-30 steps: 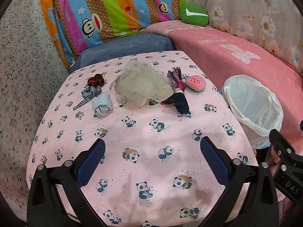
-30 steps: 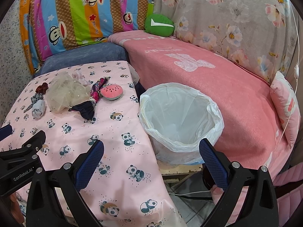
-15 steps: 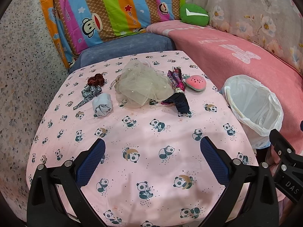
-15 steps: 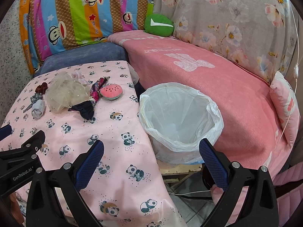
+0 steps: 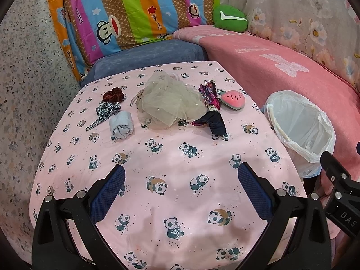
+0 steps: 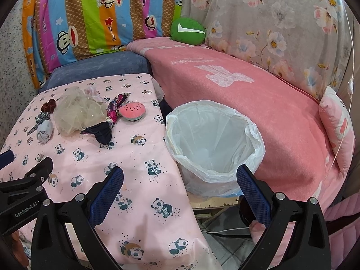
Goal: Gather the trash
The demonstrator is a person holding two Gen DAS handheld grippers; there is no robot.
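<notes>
Left gripper [image 5: 181, 189] and right gripper [image 6: 180, 189] hold their fingers wide, gripping nothing. Beyond the left fingers, the purple wrapper [image 5: 210, 106] lies lengthwise away on the desk [image 5: 180, 162]. The lined bin [image 6: 213, 144] stands upright, mouth up, just beyond the right fingers.

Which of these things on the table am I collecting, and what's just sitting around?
Job: beige tulle bundle, grey rolled cloth, dark navy fabric scrap, white-lined trash bin.
Lying about: green round cushion, pink watermelon plush, probably.
</notes>
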